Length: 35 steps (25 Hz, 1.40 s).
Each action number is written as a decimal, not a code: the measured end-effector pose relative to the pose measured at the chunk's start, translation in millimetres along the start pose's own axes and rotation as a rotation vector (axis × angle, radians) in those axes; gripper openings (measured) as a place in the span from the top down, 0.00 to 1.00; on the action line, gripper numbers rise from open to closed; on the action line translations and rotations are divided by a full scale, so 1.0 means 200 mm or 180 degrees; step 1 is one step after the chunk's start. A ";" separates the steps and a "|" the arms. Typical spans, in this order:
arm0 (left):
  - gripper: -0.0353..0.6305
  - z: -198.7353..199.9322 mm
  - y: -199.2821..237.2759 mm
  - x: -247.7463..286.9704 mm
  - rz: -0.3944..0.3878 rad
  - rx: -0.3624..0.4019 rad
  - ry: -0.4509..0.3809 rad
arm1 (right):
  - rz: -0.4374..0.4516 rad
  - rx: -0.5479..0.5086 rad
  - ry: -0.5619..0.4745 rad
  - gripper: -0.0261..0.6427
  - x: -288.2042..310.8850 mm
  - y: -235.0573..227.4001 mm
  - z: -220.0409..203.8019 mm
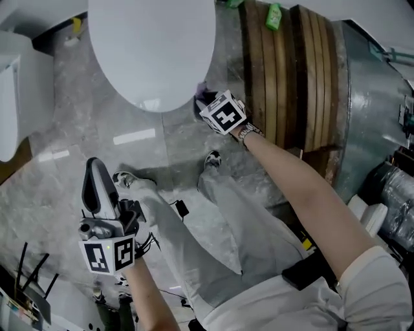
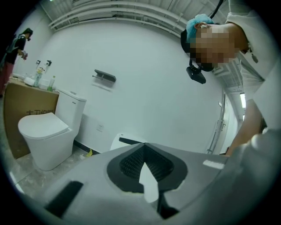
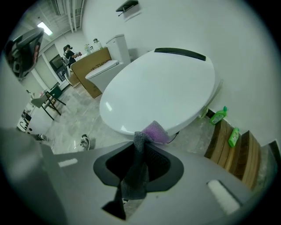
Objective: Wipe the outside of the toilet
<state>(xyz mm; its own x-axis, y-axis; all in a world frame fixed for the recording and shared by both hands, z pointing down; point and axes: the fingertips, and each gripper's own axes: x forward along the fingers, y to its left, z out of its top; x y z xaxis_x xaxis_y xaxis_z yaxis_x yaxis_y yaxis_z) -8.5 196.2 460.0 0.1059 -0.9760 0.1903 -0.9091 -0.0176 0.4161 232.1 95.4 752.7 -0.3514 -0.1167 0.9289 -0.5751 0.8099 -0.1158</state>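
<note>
The white toilet (image 1: 152,52) fills the top of the head view, its lid down. My right gripper (image 1: 203,103) is at the bowl's front right edge, shut on a purple and grey cloth (image 1: 206,96). In the right gripper view the cloth (image 3: 151,131) bunches against the rim of the toilet (image 3: 162,83), and a grey tail of it hangs down between the jaws of the right gripper (image 3: 142,139). My left gripper (image 1: 96,169) is held low at the left, away from the toilet, with its jaws together and nothing in them. In the left gripper view the left gripper (image 2: 145,147) points at a white wall.
Wooden slats (image 1: 291,71) lie right of the toilet, with green bottles (image 1: 274,16) at their far end. A grey metal drum (image 1: 369,97) stands further right. A second toilet (image 2: 48,132) and a cardboard box (image 3: 90,66) stand along the wall. The person's shoes (image 1: 212,159) rest on the grey floor.
</note>
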 end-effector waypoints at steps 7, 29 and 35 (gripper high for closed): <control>0.94 0.02 0.29 -0.09 -0.0390 -0.0025 0.0135 | -0.0312 0.0553 0.0097 0.83 0.07 0.26 0.00; 0.94 0.39 1.26 0.04 -0.1030 -0.0232 0.0498 | -0.0570 0.2642 -0.0564 0.84 0.45 0.75 1.18; 0.94 0.57 1.39 0.39 -0.0951 -0.0288 0.0511 | -0.0578 0.3229 -0.0699 0.84 0.54 0.57 1.56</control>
<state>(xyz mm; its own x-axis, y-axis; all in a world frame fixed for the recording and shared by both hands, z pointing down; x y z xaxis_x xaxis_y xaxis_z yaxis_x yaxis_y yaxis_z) -298.0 90.3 489.9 0.4304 -0.8840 0.1825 -0.7898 -0.2709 0.5503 -101.5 -3.6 730.0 -0.2657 -0.3717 0.8895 -0.9456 -0.0792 -0.3156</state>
